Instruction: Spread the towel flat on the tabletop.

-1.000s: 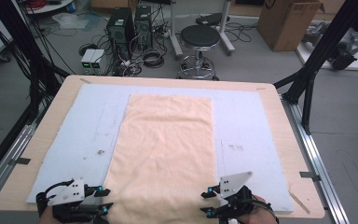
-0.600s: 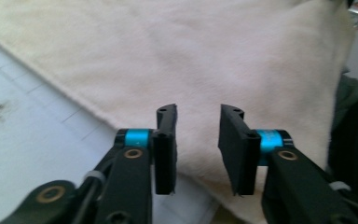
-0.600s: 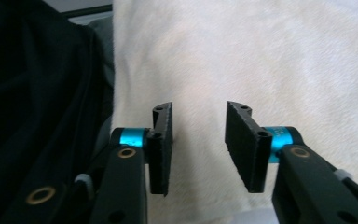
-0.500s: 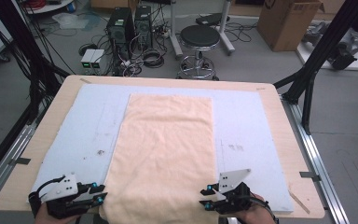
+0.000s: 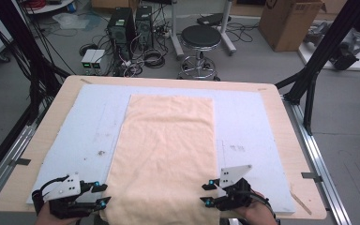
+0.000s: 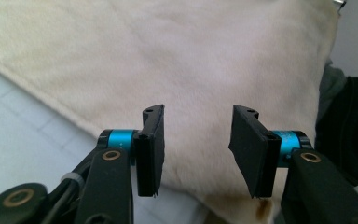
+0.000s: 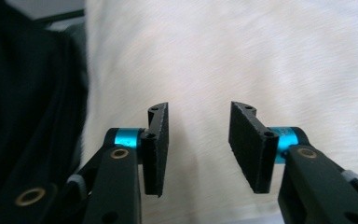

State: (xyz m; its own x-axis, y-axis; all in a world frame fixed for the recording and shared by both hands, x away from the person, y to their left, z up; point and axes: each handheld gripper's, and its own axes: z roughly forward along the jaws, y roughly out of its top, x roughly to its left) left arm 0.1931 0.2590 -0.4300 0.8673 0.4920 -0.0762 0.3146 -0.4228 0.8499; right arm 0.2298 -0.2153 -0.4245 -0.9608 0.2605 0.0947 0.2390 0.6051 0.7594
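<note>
A cream towel (image 5: 168, 140) lies flat and lengthwise on the pale blue mat (image 5: 93, 122). My left gripper (image 5: 104, 195) sits at the towel's near left corner, pointing right across it. In the left gripper view its jaws (image 6: 196, 116) stand open over the towel's (image 6: 191, 56) edge with nothing pinched, and they have just been opening. My right gripper (image 5: 206, 193) is at the near right corner, pointing left. Its jaws (image 7: 198, 112) also stand open above the towel (image 7: 242, 56), gripping nothing, and have just been opening.
The mat rests on a wooden table (image 5: 281, 122). Dark clothing (image 7: 28, 116) hangs just past the near edge. Beyond the far edge are a stool (image 5: 201, 37), computer towers (image 5: 129, 23) with cables and a cardboard box (image 5: 286, 23). Black frame legs (image 5: 309, 84) stand at the right.
Both grippers stay at the towel's near corners. The left one shifted slightly left half a second ago and has come back. The towel has not moved.
</note>
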